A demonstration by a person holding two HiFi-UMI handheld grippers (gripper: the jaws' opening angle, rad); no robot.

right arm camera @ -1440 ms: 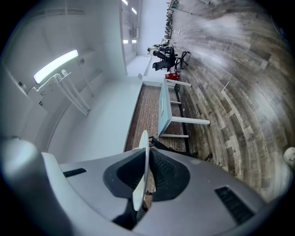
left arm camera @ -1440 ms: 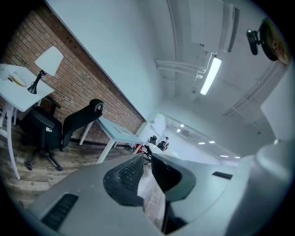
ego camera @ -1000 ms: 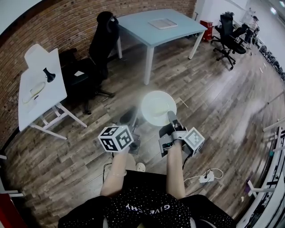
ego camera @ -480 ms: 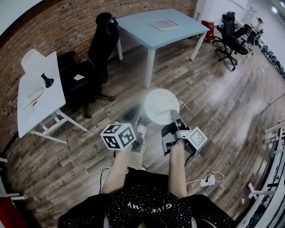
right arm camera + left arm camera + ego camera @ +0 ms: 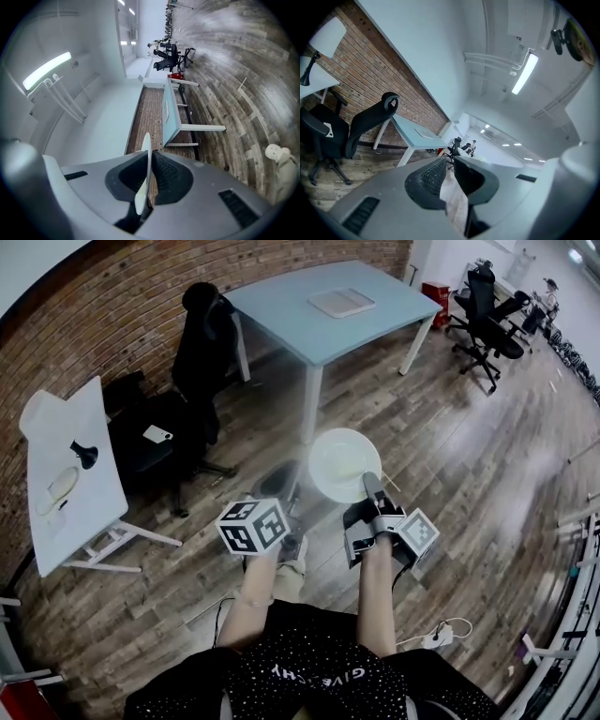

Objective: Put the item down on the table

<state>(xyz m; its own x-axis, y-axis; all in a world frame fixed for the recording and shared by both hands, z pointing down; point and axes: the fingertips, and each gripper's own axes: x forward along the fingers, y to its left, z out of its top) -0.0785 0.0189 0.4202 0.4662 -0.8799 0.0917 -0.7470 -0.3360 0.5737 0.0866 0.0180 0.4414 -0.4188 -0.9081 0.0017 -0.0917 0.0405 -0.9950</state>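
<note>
Your right gripper (image 5: pixel 150 161) pinches the white plate (image 5: pixel 339 460) by its rim. On your left gripper (image 5: pixel 449 162) the fingers stand slightly spread, empty.

Open-plan office. Brick wall (image 5: pixel 112 306), wood-plank floor (image 5: pixel 450 456). Pale blue bench (image 5: pixel 281 306); white bench (image 5: pixel 94 512) carrying a desk lamp (image 5: pixel 82 454). Black swivel chairs (image 5: pixel 483 306). Strip light (image 5: pixel 525 74) overhead.

Black, seemingly speckled top (image 5: pixel 309 681) with white lettering
</note>
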